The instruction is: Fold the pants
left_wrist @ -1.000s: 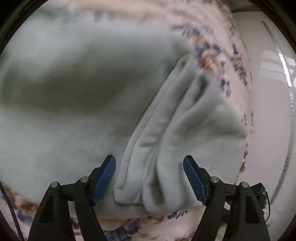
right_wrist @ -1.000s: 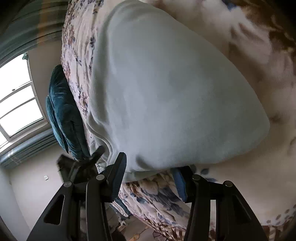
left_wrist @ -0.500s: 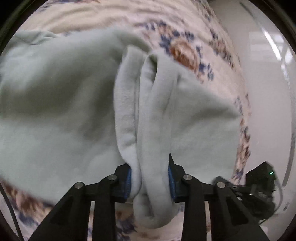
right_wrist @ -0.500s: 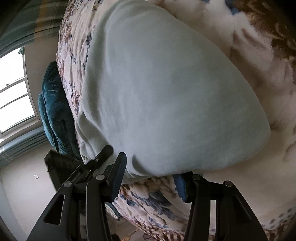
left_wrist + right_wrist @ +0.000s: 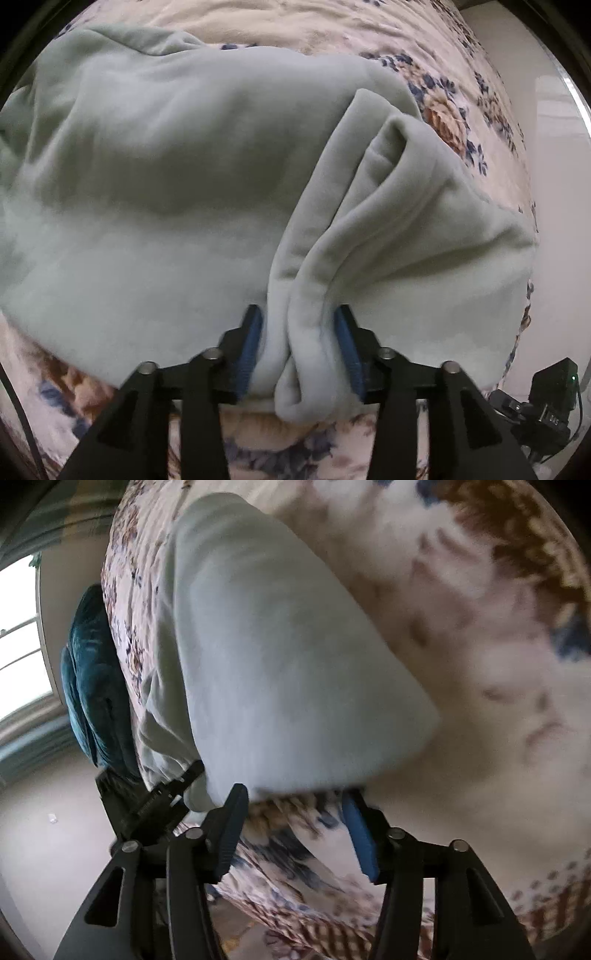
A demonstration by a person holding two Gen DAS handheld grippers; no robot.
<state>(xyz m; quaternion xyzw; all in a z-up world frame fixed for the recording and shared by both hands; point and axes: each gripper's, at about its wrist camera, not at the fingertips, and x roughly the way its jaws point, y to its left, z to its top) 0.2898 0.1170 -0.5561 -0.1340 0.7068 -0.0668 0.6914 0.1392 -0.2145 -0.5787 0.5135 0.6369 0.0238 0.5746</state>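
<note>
The pale green fleece pants, partly folded on the floral-quilted bed, were clamped at six o'clock by the left tool, while the right tool stood open, holding nothing, so folding remained.

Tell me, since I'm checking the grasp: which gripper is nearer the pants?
Left. The left gripper is pinching the pants; the right gripper sits open at their edge.
</note>
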